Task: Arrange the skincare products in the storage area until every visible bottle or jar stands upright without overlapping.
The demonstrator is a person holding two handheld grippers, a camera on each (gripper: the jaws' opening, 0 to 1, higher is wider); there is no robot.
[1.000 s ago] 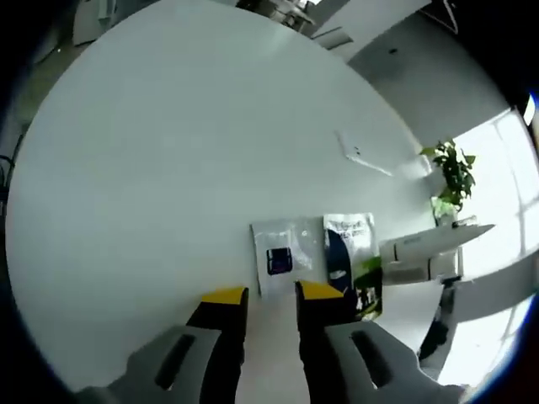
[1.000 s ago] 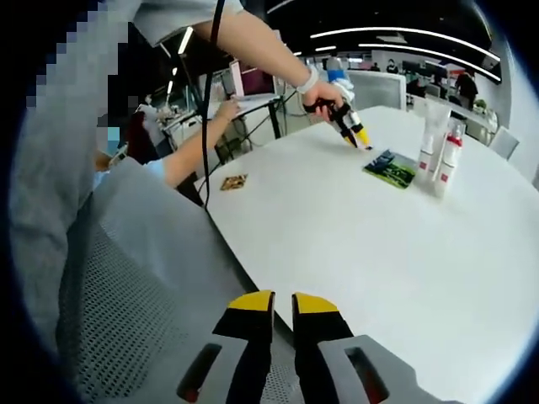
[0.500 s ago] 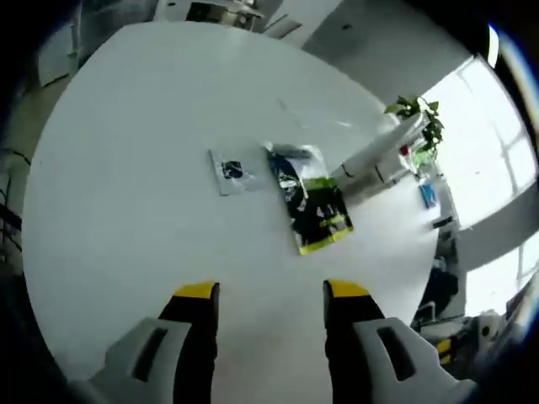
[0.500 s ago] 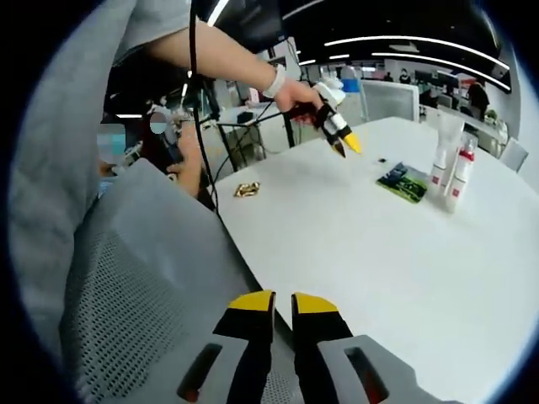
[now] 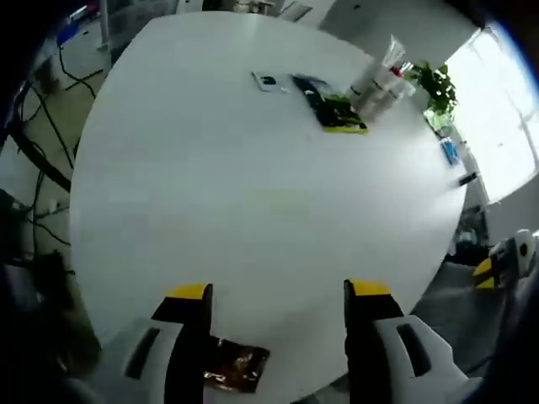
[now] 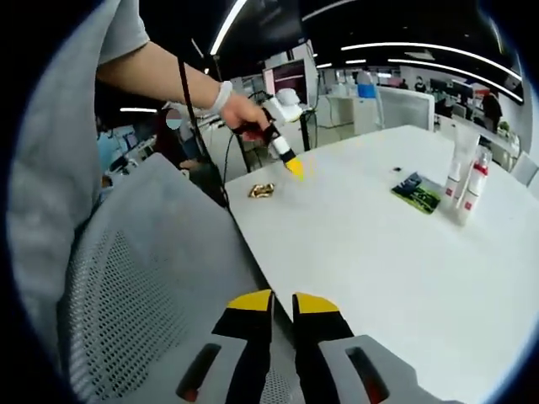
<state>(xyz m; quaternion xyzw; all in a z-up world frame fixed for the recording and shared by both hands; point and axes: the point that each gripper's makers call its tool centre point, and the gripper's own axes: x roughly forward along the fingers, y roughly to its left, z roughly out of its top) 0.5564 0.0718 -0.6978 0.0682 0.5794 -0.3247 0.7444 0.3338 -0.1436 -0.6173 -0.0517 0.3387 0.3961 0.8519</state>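
Our left gripper (image 5: 278, 290) is wide open and empty; our right gripper (image 6: 284, 300), nearly closed, holds nothing. Two tubes (image 6: 467, 172) already stand at two o'clock beside flat packets (image 6: 418, 192). A gold packet (image 5: 236, 368) waits nearby.

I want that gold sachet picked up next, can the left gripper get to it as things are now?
Probably yes: the left gripper is open, the gold sachet lies just below its jaws on the table, nothing between.

Left gripper (image 5: 278, 290) pulls back across the desk (image 5: 253, 185), away from the tubes (image 5: 379, 80) and green packet (image 5: 337, 114), its fingers now spread wide above the gold sachet (image 5: 236, 369) near the desk's edge.
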